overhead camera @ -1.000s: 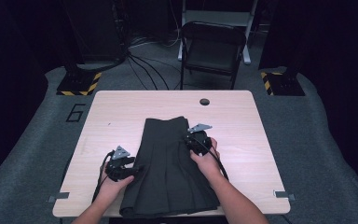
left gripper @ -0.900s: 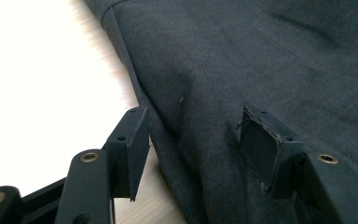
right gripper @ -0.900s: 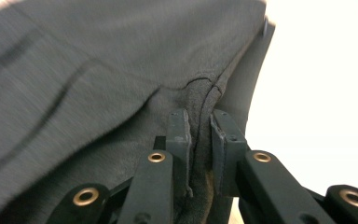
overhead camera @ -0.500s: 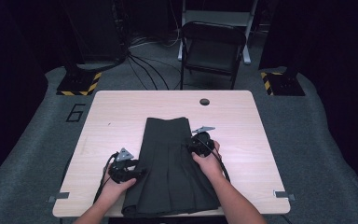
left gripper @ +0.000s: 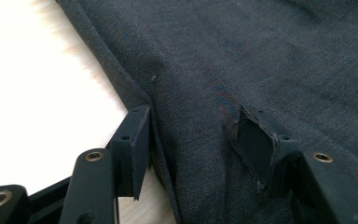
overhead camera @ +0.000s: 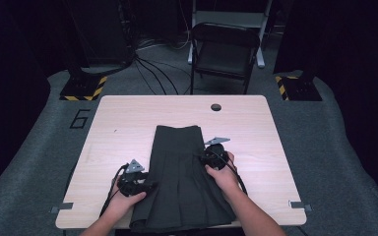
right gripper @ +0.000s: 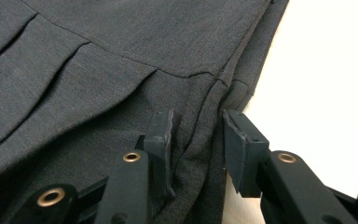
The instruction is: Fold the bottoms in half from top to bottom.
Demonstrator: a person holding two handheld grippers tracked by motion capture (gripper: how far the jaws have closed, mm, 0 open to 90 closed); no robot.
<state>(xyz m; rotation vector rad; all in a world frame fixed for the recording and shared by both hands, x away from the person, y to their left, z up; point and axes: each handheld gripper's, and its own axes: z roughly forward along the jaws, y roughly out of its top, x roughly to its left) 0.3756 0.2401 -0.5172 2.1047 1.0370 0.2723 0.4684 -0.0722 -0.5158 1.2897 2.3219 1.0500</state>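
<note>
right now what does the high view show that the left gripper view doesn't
High view alone: the whole dark pleated skirt spread lengthwise on the wooden table, both hands with the left gripper and right gripper at its two side edges, and a folding chair behind the table. Left gripper view alone: close up, the skirt's side edge lies between the open jaws, one on the cloth, one by the edge. Both share the skirt and the pale tabletop.
</note>
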